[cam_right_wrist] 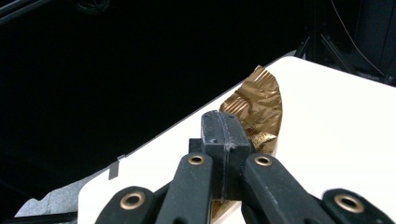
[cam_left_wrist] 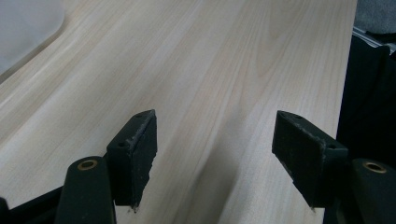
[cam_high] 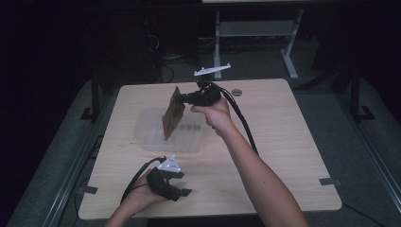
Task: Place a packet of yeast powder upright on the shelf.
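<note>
Placement is in hand: the right gripper (cam_high: 182, 98) is clamping a gold foil packet (cam_high: 171, 113) and holding it tilted over the clear tray (cam_high: 150, 140) at worktop (cam_high: 283, 142) centre. The left gripper (cam_high: 183, 193) is idling at 7 o'clock, jaws apart and empty. Next move, in my judgement: lowering the packet into the tray before unclamping.

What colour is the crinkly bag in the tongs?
Shiny gold-brown bag, red at its bottom edge; clearest in the right gripper view.

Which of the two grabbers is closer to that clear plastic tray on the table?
The right. The right gripper hangs over the clear tray, clamped on a shiny gold packet. The left gripper rests open on the table, nearer the person, apart from the tray.
</note>
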The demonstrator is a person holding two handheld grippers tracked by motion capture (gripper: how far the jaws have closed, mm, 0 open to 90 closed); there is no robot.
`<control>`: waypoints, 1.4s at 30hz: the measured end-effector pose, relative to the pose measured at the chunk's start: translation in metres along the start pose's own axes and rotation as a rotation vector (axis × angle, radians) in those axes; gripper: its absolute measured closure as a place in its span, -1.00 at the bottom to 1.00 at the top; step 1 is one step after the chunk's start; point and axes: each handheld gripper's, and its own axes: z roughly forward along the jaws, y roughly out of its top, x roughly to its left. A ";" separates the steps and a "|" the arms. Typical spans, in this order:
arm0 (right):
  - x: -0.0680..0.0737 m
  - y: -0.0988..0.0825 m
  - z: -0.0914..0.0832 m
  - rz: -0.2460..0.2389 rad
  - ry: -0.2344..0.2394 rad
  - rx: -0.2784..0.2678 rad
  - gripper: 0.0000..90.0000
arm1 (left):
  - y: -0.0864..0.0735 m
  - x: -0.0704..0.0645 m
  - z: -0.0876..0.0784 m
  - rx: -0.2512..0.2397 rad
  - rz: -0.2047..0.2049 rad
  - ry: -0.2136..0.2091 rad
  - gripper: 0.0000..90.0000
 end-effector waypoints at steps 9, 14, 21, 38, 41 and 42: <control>0.003 -0.007 0.005 -0.021 0.005 0.056 0.96 | 0.000 -0.001 0.002 0.006 0.003 -0.003 -0.32; 0.008 -0.005 0.010 -0.031 0.030 0.067 0.96 | 0.001 -0.001 0.002 0.024 0.017 -0.006 -0.32; 0.014 -0.006 0.021 -0.036 0.056 0.083 0.92 | 0.000 -0.001 0.003 0.025 0.014 -0.007 -0.32; 0.019 -0.006 0.045 -0.039 0.076 0.104 0.94 | -0.001 -0.001 0.002 0.025 0.015 -0.010 -0.32; 0.021 -0.007 0.052 -0.043 0.082 0.116 0.93 | -0.001 -0.002 0.002 0.027 0.014 -0.010 -0.32; 0.022 -0.008 0.055 -0.040 0.084 0.122 0.93 | -0.001 -0.002 0.002 0.029 0.016 -0.010 -0.32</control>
